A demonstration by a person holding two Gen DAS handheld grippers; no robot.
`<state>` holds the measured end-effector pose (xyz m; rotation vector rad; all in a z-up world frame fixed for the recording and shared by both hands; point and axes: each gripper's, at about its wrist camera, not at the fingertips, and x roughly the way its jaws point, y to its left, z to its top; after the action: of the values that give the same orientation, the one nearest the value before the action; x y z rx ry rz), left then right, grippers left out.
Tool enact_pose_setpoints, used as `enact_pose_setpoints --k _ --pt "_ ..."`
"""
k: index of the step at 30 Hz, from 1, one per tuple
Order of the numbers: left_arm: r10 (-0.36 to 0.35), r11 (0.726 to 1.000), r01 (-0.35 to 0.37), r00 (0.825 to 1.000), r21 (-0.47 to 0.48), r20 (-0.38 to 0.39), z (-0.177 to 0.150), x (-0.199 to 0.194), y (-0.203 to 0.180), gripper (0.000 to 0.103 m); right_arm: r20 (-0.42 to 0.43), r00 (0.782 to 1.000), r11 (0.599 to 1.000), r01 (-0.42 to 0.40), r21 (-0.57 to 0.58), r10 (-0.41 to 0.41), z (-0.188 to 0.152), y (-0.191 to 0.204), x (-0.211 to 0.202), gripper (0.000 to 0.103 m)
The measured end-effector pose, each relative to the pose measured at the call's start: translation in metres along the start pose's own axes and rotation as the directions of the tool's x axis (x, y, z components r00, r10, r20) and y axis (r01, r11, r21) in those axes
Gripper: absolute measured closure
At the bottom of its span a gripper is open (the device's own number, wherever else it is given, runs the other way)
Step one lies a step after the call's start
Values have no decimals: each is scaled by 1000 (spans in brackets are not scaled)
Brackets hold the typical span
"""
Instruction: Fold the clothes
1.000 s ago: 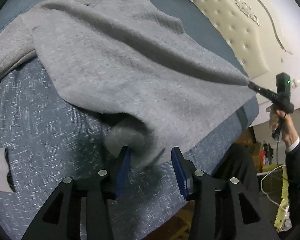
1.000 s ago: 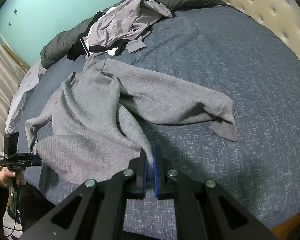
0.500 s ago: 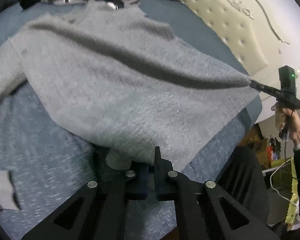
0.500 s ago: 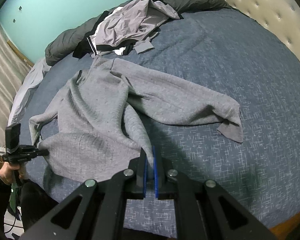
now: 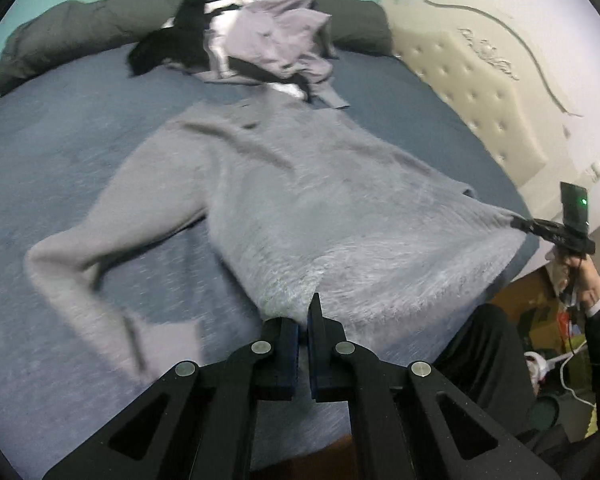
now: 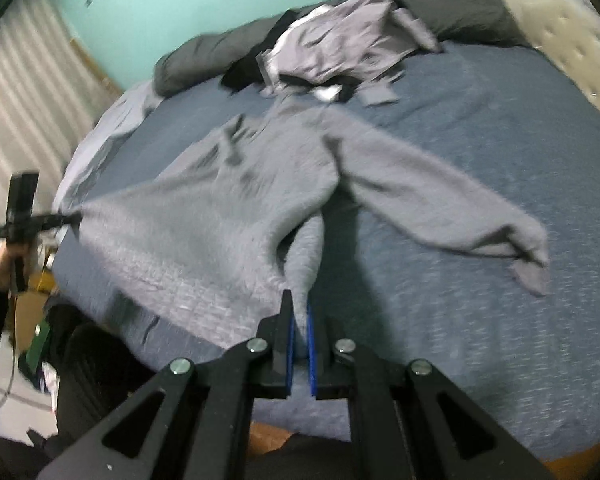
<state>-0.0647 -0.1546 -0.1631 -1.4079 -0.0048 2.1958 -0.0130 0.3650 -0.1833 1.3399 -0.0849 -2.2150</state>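
A grey sweatshirt (image 5: 300,200) lies spread across the blue bed, its collar toward the far pillows and its sleeves stretched out to both sides. My left gripper (image 5: 304,320) is shut on one corner of its bottom hem, lifted off the bed. My right gripper (image 6: 299,320) is shut on the other hem corner, and the hem hangs taut between the two. In the left wrist view the right gripper (image 5: 518,224) shows at the right edge, pinching the cloth. The right wrist view shows the sweatshirt (image 6: 228,216) and the left gripper (image 6: 74,219) at the left edge.
A heap of grey, black and white clothes (image 5: 260,48) lies at the far side of the bed (image 5: 60,140), against a dark duvet roll (image 6: 204,60). A tufted cream headboard (image 5: 480,92) runs along the right. A person's dark trousers (image 5: 484,352) stand at the near edge.
My left gripper closed on the hem corner and rose with it. Both grippers pulled back and up, so the sweatshirt stretched flatter and more of the bed came into view.
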Motion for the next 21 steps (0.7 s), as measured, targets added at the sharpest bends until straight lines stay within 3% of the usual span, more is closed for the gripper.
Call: enact_pose_setpoints --k 4,7,12,15,19,21 --pt "30 998 -33 998 -59 -49 -21 11 26 100 -74 997 1000 -15 -24 13 -18 14 38 99" --pt "30 993 -43 993 -111 -117 -42 41 38 100 -124 992 1000 9 -26 -13 -31 11 64 99" --pt "-14 979 -22 984 -203 -175 -61 84 48 96 -201 979 1000 28 7 -26 -50 -10 84 98" --pt "-24 980 -14 982 -197 -189 -61 91 45 87 -229 973 999 32 10 -29 -56 -22 85 98" --pt "-42 978 8 986 -208 -159 -56 82 46 68 -243 970 1000 10 29 -3 -56 -27 83 96" --pt "-34 980 4 988 -201 -148 -53 77 49 62 -262 965 999 25 22 -18 -53 -27 85 88"
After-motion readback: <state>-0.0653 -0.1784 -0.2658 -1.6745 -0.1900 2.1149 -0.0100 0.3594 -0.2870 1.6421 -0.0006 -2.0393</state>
